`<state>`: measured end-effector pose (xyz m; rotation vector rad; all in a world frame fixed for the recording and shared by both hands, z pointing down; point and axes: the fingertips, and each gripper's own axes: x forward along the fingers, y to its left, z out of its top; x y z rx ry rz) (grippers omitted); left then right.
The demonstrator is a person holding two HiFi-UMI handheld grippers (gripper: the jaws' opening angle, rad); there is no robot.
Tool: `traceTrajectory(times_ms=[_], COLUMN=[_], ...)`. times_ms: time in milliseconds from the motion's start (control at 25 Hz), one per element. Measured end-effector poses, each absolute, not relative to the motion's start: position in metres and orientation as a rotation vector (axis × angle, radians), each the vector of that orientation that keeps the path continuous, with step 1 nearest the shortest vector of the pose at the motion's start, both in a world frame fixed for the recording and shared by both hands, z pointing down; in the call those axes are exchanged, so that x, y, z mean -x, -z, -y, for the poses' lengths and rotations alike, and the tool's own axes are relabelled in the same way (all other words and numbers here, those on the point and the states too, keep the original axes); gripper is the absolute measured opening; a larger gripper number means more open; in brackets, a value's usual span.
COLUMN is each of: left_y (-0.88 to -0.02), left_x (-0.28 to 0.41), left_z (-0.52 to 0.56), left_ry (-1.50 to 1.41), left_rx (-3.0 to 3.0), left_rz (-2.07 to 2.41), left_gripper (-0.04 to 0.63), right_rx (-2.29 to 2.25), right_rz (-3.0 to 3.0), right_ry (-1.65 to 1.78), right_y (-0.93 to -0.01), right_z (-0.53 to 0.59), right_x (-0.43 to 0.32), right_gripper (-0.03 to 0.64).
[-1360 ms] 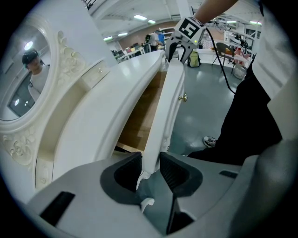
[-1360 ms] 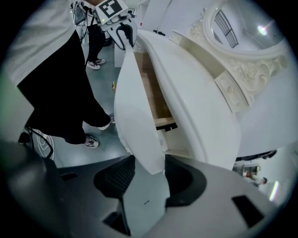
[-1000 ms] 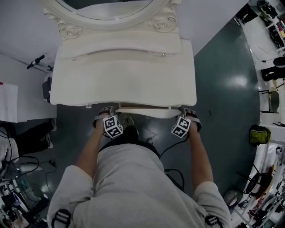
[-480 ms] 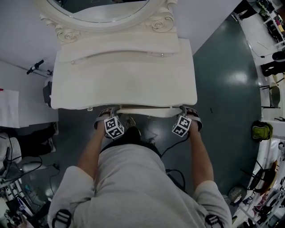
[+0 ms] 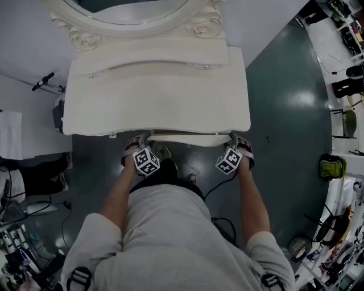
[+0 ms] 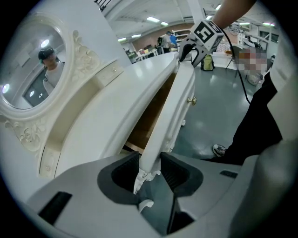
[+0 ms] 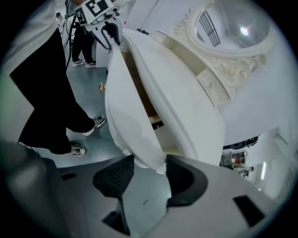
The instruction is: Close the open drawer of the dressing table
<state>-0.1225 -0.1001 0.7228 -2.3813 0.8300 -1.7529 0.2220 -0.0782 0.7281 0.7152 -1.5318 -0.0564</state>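
Observation:
The white dressing table [image 5: 156,105] has its drawer front [image 5: 185,139] standing a little way out from under the tabletop's near edge. In the left gripper view a brown gap shows between the drawer front [image 6: 172,107] and the tabletop. My left gripper [image 5: 139,143] straddles the front's left end. Its jaws [image 6: 150,169] are opening, with the white edge between the pads. My right gripper [image 5: 238,142] straddles the right end. Its jaws [image 7: 149,169] are opening too, and the front's corner [image 7: 125,121] sits loosely between the pads with small gaps.
An oval mirror [image 5: 133,11] in a carved frame rises at the table's back. The person's shoes [image 5: 164,153] stand on the dark floor right under the drawer. Cables [image 5: 219,221] trail on the floor. A white table [image 5: 11,133] lies to the left, and chairs and clutter [image 5: 347,91] to the right.
Both grippers stay at the two ends of the drawer front, and their marker cubes have rolled slightly. The drawer front stands out about as far as before.

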Motion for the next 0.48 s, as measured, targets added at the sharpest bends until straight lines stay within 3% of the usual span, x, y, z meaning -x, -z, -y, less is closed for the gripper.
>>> traceTrajectory(times_ms=[480], left_y=[-0.7234], left_x=[0.1288], left_z=[0.1024], left_ry=[1.776], left_rx=[2.482], left_rz=[-1.125], left_gripper=[0.146], right_rx=[-0.783], right_rz=[1.559], right_ry=[0.024], right_y=[-0.7265], right_z=[0.0797], right_x=[-0.2228], right_gripper=[0.209])
